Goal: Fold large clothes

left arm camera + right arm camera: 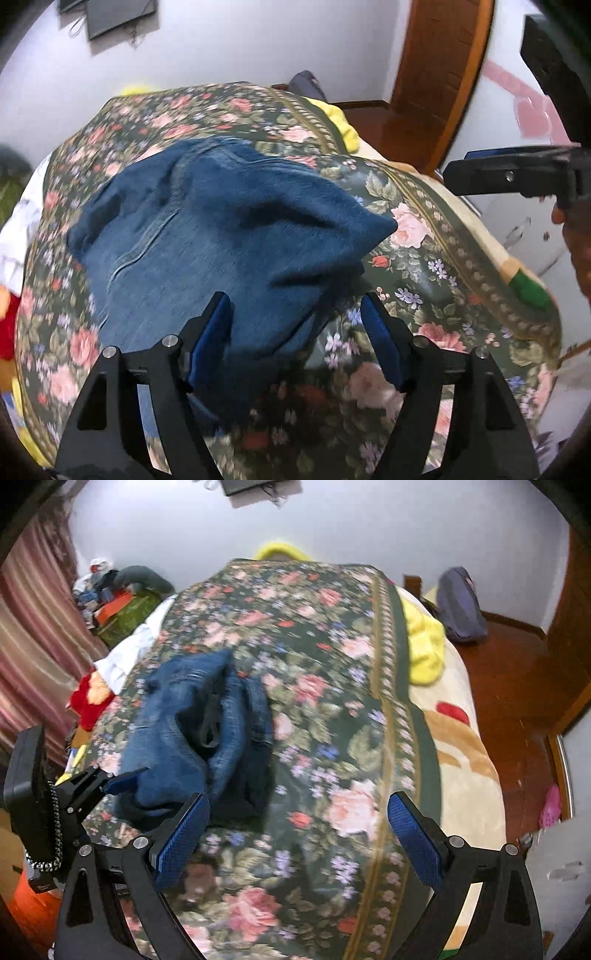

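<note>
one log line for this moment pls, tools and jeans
left tool: open over near edge of jeans | right tool: open, empty | jeans: bunched on floral bedspread

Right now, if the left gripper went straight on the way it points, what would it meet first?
Most likely the jeans: the open left gripper points down at the near edge of them, on the flowered bedspread. Depth is unclear, so it might meet the bedspread just beside them.

Even indoor light — motion blur throughout, fisheye-bent edges, dark corners.

Home bedroom, bed (469,775) under floral bedspread (332,709) (rose-patterned), curtain (33,635), wooden door (439,74)
</note>
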### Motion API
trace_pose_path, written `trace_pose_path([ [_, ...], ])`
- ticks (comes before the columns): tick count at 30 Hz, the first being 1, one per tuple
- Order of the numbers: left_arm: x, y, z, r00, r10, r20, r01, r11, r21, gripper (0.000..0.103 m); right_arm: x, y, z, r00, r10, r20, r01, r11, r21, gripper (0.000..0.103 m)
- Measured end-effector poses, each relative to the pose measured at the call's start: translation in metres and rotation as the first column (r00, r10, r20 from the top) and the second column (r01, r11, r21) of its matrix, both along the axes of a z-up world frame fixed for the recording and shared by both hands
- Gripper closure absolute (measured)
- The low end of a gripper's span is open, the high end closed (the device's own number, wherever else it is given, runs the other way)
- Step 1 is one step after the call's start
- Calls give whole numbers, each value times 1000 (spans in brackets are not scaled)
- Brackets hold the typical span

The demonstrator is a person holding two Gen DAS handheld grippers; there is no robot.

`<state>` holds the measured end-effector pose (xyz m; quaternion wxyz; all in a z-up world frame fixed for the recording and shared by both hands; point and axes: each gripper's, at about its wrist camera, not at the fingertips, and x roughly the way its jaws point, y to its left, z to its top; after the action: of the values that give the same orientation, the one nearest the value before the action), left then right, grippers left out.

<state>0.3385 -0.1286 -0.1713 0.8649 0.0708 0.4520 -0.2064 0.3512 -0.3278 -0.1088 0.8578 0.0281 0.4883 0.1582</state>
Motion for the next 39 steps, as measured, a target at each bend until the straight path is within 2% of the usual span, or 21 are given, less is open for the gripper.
trace_pose_path([
  [5,-18,53,31,996,91,18,-89,992,-94,27,6,39,18,995,85,44,-85,996,4,6],
  [8,-24,90,40,984,171,56,-167,983,-77,20,14,66,13,991,126,34,-126,992,-5,6],
  [11,-18,126,34,960,272,62,-270,962,-36,19,25,88,-1,988,157,8,-157,988,-3,6],
  [13,-12,145,24,944,329,32,-327,944,-40,19,39,103,-17,986,162,-33,-163,987,-9,6],
  [16,-1,163,-3,923,385,-26,-385,923,-21,19,61,113,-41,986,137,-93,-143,987,-67,6],
  [19,3,164,-36,920,378,-106,-381,925,-7,18,78,103,-62,987,97,-128,-112,987,-112,6],
  [20,2,164,-42,922,372,-106,-375,927,-12,18,81,97,-66,985,108,-134,-121,988,-100,5],
  [22,-3,164,-46,927,369,-71,-371,928,-27,11,85,81,-77,982,126,-138,-136,989,-64,1],
  [24,-7,164,-47,926,374,-51,-375,927,-17,6,84,64,-91,980,108,-169,-108,994,11,0],
  [28,-8,168,-51,923,374,-88,-379,924,-46,6,76,43,-108,974,68,-218,-44,993,111,0],
  [33,-17,172,-54,921,373,-115,-377,926,-13,6,55,35,-113,975,60,-212,-38,994,106,0],
  [39,-28,183,-42,919,390,-58,-388,921,44,7,40,24,-96,971,54,-234,-39,997,67,0],
])
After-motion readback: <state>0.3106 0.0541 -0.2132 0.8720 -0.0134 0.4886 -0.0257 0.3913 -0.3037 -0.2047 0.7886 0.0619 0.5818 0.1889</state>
